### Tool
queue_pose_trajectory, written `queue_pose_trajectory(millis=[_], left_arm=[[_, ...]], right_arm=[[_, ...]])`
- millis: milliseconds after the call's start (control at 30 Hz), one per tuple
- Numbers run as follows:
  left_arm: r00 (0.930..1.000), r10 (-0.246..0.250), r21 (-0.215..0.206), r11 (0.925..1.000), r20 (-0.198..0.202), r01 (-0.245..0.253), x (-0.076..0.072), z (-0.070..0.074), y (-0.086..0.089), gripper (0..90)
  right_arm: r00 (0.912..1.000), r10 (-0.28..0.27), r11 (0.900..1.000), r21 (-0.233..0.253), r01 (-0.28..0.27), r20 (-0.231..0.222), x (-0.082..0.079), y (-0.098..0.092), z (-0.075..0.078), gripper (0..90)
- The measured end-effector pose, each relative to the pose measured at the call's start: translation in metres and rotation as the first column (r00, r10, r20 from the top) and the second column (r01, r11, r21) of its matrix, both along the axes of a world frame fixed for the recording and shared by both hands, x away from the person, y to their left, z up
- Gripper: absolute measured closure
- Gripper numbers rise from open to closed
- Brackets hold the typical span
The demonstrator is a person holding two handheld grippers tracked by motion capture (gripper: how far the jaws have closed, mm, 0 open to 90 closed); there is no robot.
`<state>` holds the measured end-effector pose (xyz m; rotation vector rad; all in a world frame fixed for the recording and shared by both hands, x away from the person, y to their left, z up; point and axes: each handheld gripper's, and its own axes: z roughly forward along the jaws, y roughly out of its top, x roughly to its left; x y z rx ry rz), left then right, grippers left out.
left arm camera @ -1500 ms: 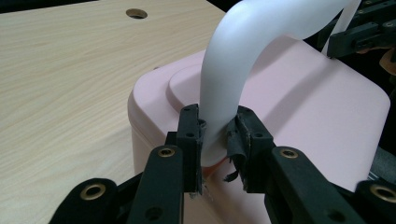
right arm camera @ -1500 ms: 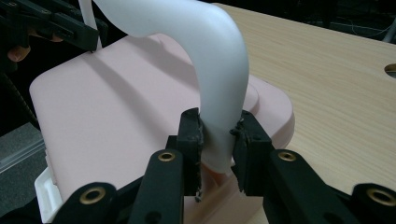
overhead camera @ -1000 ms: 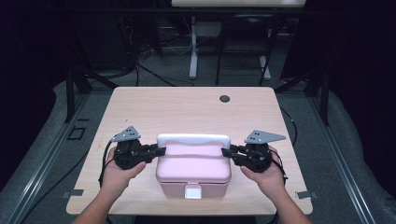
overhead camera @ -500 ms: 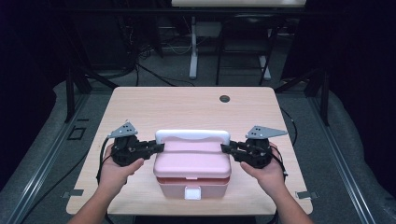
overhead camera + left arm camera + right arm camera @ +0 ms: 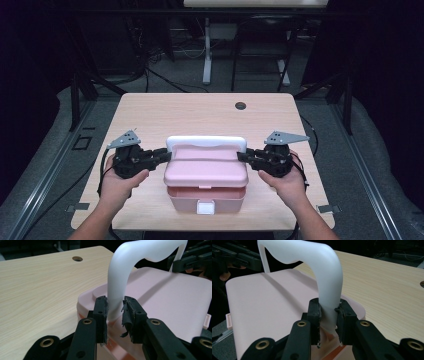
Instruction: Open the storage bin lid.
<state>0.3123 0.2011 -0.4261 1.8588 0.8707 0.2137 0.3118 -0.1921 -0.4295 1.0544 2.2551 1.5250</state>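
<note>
The pale pink, round-cornered plastic box (image 5: 206, 172) sits at the near edge of the light wood-grain tabletop (image 5: 200, 112), its lid raised off the base, a white clasp (image 5: 205, 206) at the front. The left gripper (image 5: 115, 311) has its fingers (image 5: 101, 312) closed on one leg of the smooth, glossy white arched plastic handle (image 5: 120, 277), and the right gripper (image 5: 328, 312) pinches the other leg (image 5: 330, 290) likewise. The main risk, I judge, is slippage: the handle is slick and curved and the worn, fraying finger pads (image 5: 127, 315) grip a narrow strip. An uneven pull could tilt the lid or drag the box off the near edge.
</note>
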Motion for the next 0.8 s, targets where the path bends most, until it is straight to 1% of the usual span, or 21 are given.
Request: queue_pose_trajectory(millis=[67, 133, 200, 333, 467, 500, 633, 733, 800], left_arm=[[1.0, 0.003, 0.002, 1.0, -0.002, -0.003, -0.003, 0.0, 0.004, 73.7], [1.0, -0.004, 0.001, 1.0, -0.009, 0.004, -0.006, -0.002, 0.007, 76.6], [0.9999, -0.006, 0.017, 0.9998, -0.009, 0.006, -0.01, -0.004, 0.01, 79.4], [0.9998, -0.006, 0.028, 0.9996, -0.018, 0.006, -0.014, -0.009, 0.014, 85.0], [0.9996, -0.01, 0.026, 0.9996, -0.028, 0.011, -0.017, -0.015, 0.017, 89.2], [0.9993, -0.014, 0.031, 0.9994, -0.033, 0.015, -0.018, -0.016, 0.018, 89.5], [0.9982, -0.03, 0.027, 0.9991, -0.051, 0.031, -0.023, -0.022, 0.015, 89.8], [0.9972, -0.051, 0.033, 0.998, -0.054, 0.053, -0.026, -0.026, 0.012, 89.8], [0.9974, -0.048, 0.025, 0.9985, -0.054, 0.05, -0.028, -0.028, 0.009, 89.8]], right_arm=[[1.0, -0.001, 1.0, -0.002, 0.001, 0.003, 0.0, 0.0, 0.002, 74.7], [1.0, -0.002, 1.0, -0.002, 0.002, 0.005, 0.001, 0.0, 0.003, 74.7], [1.0, -0.006, 1.0, 0.003, 0.006, -0.002, 0.002, 0.0, 0.004, 74.7], [1.0, -0.007, 1.0, 0.0, 0.007, -0.004, 0.003, 0.001, 0.006, 74.6], [0.9999, -0.009, 1.0, 0.003, 0.009, -0.006, 0.004, 0.001, 0.007, 74.6], [0.9999, -0.009, 1.0, 0.004, 0.009, -0.007, 0.004, 0.001, 0.007, 74.6], [0.9999, -0.01, 1.0, 0.001, 0.01, -0.01, 0.005, 0.0, 0.007, 74.5], [0.9999, -0.012, 1.0, 0.002, 0.012, -0.012, 0.005, 0.001, 0.007, 74.5], [0.9999, -0.012, 1.0, 0.001, 0.012, -0.01, 0.005, 0.001, 0.007, 74.5]])
